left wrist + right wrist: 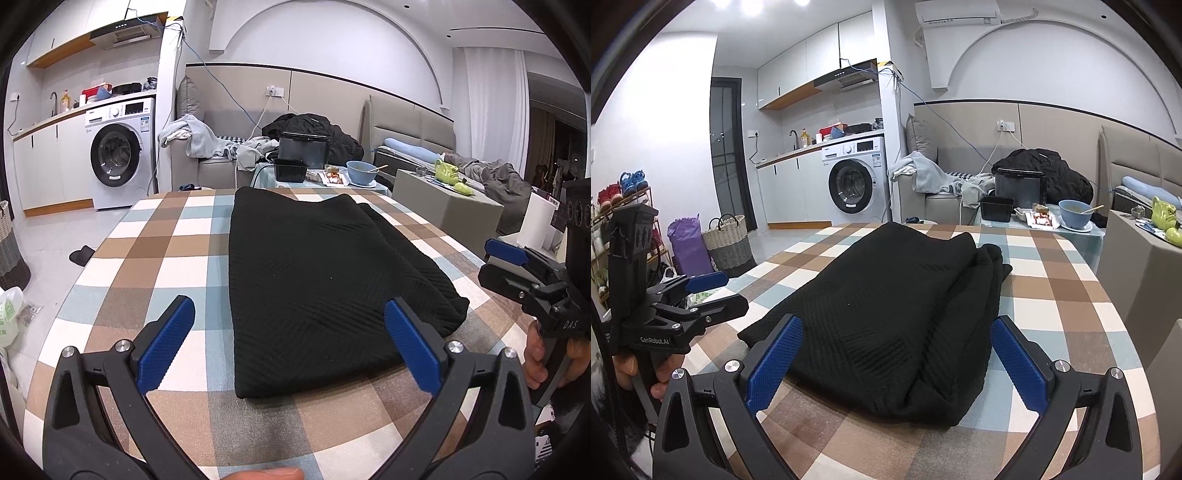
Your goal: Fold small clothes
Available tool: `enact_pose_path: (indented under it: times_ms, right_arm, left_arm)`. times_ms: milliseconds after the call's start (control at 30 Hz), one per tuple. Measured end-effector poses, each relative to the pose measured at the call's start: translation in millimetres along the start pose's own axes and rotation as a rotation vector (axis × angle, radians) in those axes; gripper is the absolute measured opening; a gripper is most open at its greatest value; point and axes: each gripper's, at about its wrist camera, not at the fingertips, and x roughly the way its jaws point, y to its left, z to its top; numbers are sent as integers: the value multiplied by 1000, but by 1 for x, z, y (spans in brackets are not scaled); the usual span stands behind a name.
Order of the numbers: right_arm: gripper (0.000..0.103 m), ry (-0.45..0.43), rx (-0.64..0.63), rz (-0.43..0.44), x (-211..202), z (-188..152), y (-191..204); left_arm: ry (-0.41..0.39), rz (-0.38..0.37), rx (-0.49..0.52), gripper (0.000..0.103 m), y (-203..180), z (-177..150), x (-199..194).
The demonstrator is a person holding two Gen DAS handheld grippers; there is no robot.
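A black knit garment [310, 273] lies folded into a long strip on the checked tablecloth [155, 266], its layers stacked along the right side [975, 295]. My left gripper [291, 332] hovers open over the garment's near end, blue pads wide apart and holding nothing. My right gripper [897, 354] is open as well, straddling the near end of the garment [886, 314] without touching it. Each gripper shows in the other's view: the right one [517, 258] at the table's right edge, the left one [713, 291] at the left edge, both held by a hand.
Beyond the table stands a low table with a blue bowl [360, 171], black containers [303, 149] and a food tray. A sofa with heaped clothes [207, 136] and a washing machine [118, 151] are behind. A woven basket [729, 242] and a shoe rack [624, 195] stand at the left.
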Motion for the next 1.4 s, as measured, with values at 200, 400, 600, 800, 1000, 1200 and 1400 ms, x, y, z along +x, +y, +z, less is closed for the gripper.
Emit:
enact_pose_path:
  times_ms: [200,400,600,800,1000,1200,1400]
  right_arm:
    - [103,3,1,-2,0,0,0]
    - [103,4,6,-4,0,-1,-1]
    - [103,7,8,-7,0,-2,-2]
    - [103,7,8,-7,1,-1,-2]
    - [103,10,10,-8,1,-2,-3]
    - [103,24,20,-15,2,-3,-5]
    - [103,21,44,-17,2,-3,-8]
  left_arm:
    - [0,-1,1,102,1,1,-1]
    - [1,-1,-2,102,2,0,0]
    - [3,0,-3,102,2,0,0]
    - [4,2,-4,102,3,0,1]
    - [4,1,-5,102,3,0,1]
    - [9,1,-9,102,4,-1,3]
    - [7,-4,-10,102,6,-3,4]
